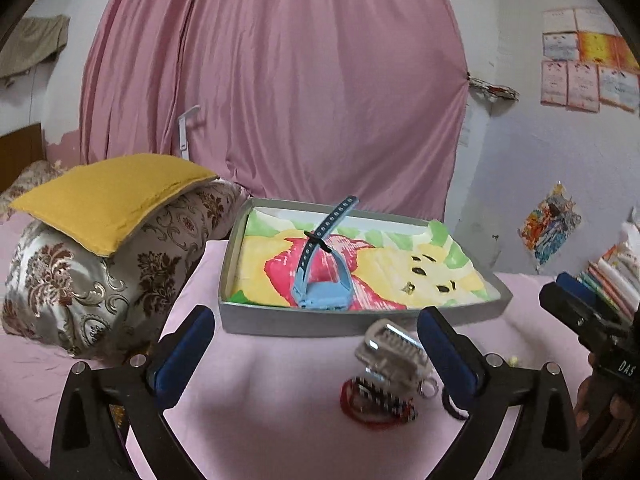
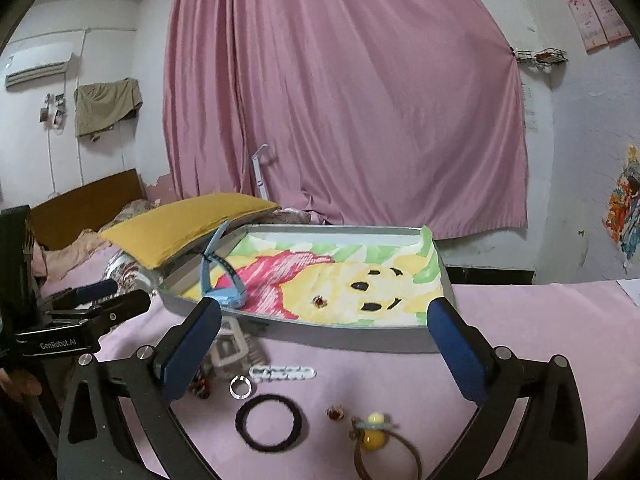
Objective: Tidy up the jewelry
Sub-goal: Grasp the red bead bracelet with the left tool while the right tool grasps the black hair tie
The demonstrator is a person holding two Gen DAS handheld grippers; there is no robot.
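Between the near wall of the shallow grey cardboard tray and me, most of the jewelry lies loose on the pink bedsheet: a black ring-shaped hair band, a small clear ring, a white chain-link bracelet, a tiny reddish stud, and a brown cord bracelet with a yellow bead. Only two pieces sit inside the tray, on its cartoon-printed lining: a light blue watch with a perforated strap standing up near the near-left corner, and a matching reddish stud close to the middle. Nearer my left side, a silver metal-link watch rests just beside a red and black beaded bracelet. My right gripper hovers over the loose pieces with its fingers spread wide and nothing between them; my left gripper is likewise spread and empty. I judge the sorting barely begun. The soft sheet is my worry: pressing down could sink the small stud or ring into a fold, and thin pieces might slip from the broad blue pads. Crowded items could also snag, dragging a neighbour along when I lift one.
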